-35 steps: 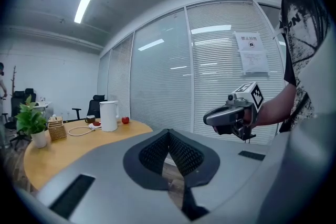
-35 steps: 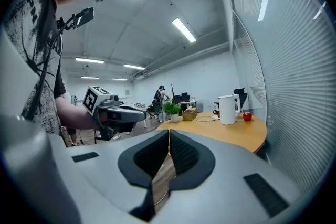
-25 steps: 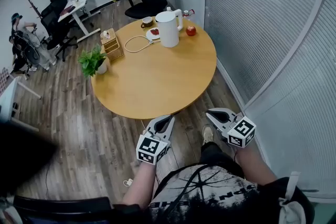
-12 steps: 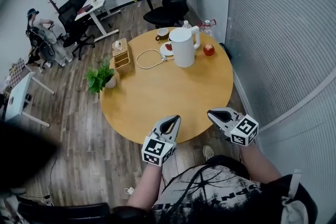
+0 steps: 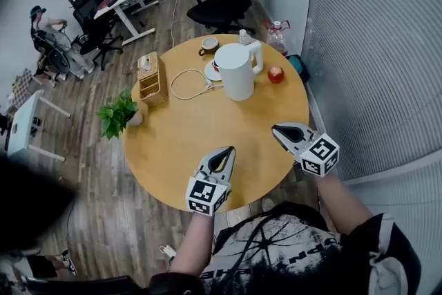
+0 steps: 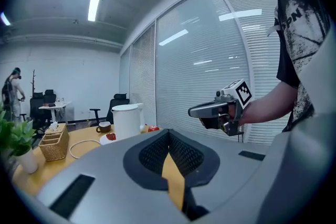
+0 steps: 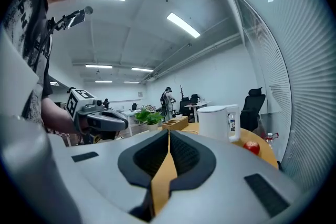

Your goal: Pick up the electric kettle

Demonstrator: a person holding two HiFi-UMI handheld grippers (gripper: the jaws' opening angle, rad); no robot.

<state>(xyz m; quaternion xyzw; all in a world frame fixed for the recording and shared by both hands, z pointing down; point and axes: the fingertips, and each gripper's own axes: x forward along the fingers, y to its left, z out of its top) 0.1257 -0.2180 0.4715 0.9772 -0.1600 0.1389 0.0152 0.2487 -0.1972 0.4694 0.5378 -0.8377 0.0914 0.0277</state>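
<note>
My left tongs (image 5: 224, 154) and right tongs (image 5: 280, 132) are both pressed together, with nothing between them. I hold them side by side over the near edge of the round wooden surface (image 5: 200, 135). The white electric kettle (image 5: 236, 71) stands upright at the far side of the surface, well apart from both tongs, its handle turned right. A red apple (image 5: 275, 74) sits just right of it. A white cord (image 5: 183, 83) loops to its left, beside a wicker basket (image 5: 150, 77). A potted plant (image 5: 117, 114) stands at the left edge.
</note>
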